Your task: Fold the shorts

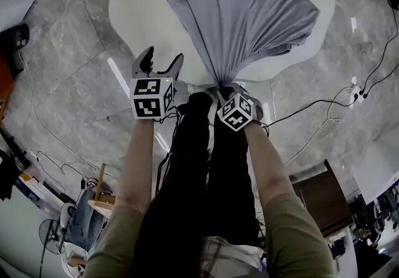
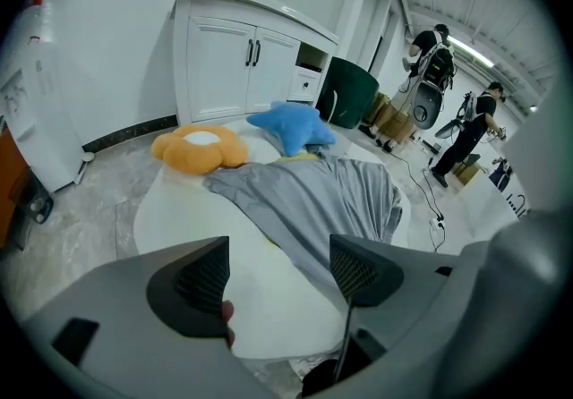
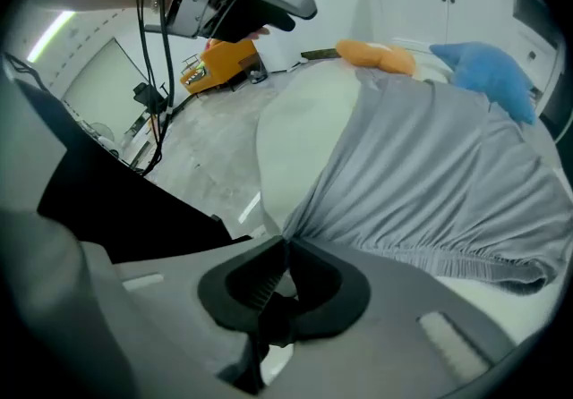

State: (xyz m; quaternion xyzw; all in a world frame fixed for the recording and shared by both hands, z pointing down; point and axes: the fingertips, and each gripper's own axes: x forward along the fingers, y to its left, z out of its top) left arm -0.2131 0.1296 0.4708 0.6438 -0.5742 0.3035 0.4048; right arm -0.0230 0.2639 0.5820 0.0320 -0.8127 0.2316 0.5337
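Right tool (image 3: 285, 243) clamps grey shorts (image 3: 430, 165) at a bunched edge; left tool (image 2: 279, 265) gapes.

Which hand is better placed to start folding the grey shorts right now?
Right. The right tongs are shut on a bunched edge of the shorts, and the cloth fans out from them. The left tongs are open and empty, over the bare white surface beside the cloth.
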